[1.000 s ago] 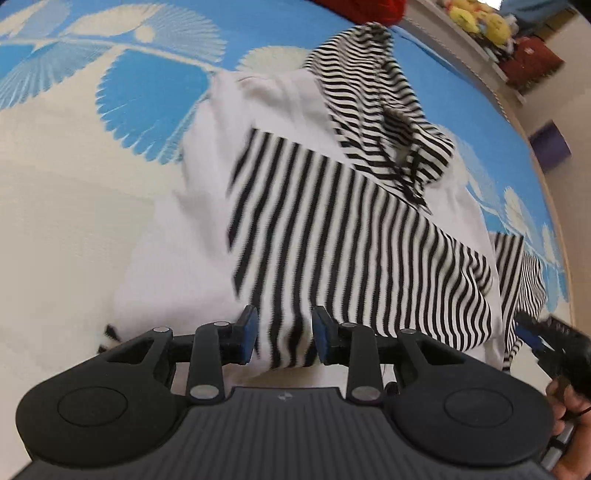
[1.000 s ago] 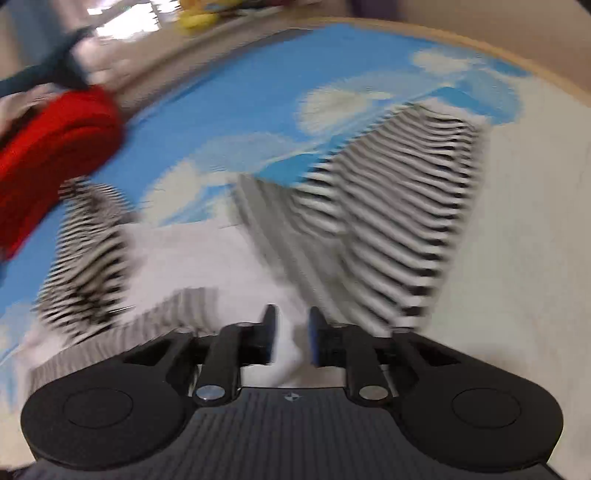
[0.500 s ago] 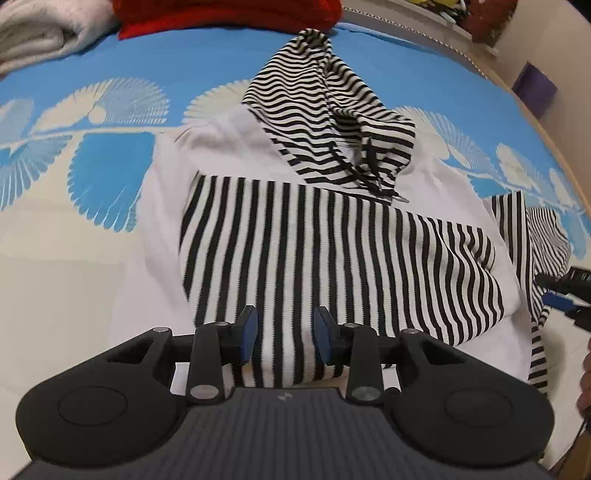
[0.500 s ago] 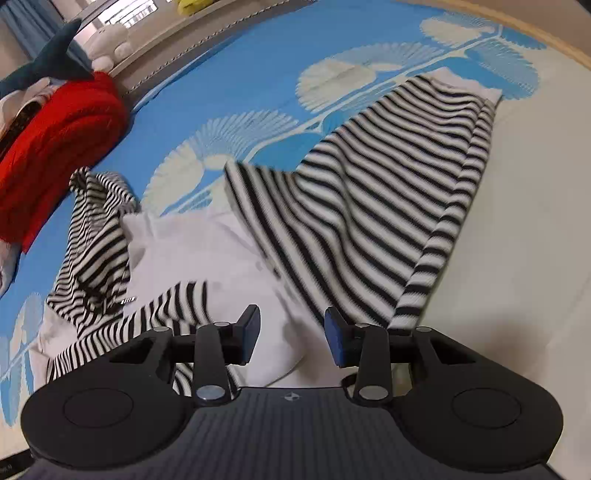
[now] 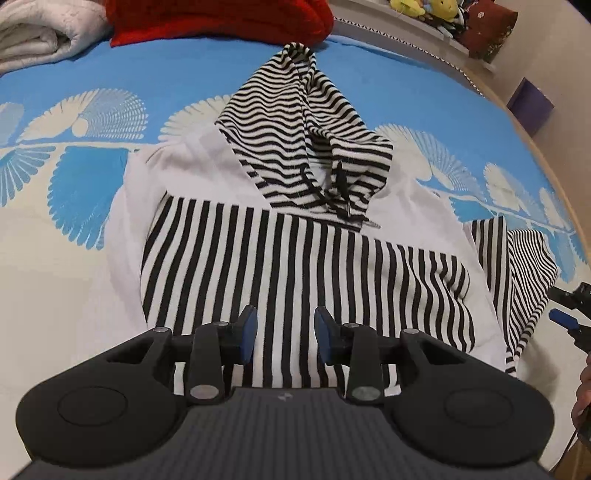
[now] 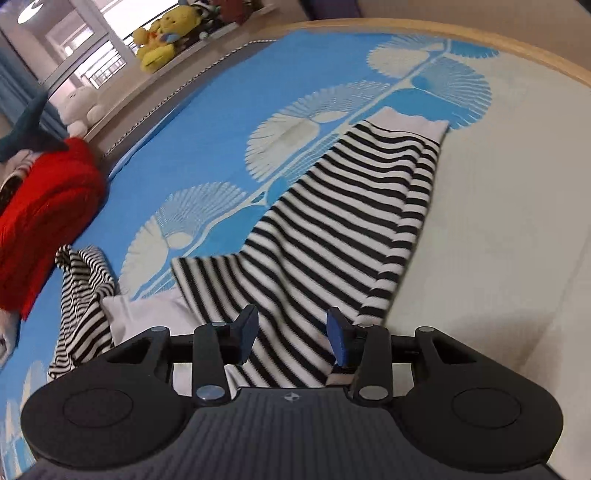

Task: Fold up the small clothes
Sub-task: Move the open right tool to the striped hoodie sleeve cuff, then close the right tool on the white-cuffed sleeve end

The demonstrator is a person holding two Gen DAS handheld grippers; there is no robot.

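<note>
A small white hoodie point(image 5: 221, 177) with black-and-white stripes lies flat on the bed. One striped sleeve point(image 5: 295, 273) is folded across its front, and the striped hood point(image 5: 295, 140) lies at the far end. My left gripper point(image 5: 283, 334) is open and empty just above the folded sleeve's near edge. In the right wrist view the other striped sleeve point(image 6: 351, 214) stretches out to the right with its white cuff point(image 6: 410, 125) at the far end. My right gripper point(image 6: 291, 336) is open over the base of that sleeve. It also shows at the right edge of the left wrist view point(image 5: 570, 317).
The bed cover point(image 5: 74, 184) is blue and cream with fan patterns. A red knit garment point(image 5: 221, 14) and a folded white blanket point(image 5: 40, 33) lie at the far end. Soft toys point(image 6: 162, 37) sit on a ledge beyond the bed. The wooden bed edge point(image 6: 480, 40) runs along the right.
Both grippers have drawn back from the hoodie, showing more of it. The right gripper has opened wider. The folded sleeve lies across the front.
</note>
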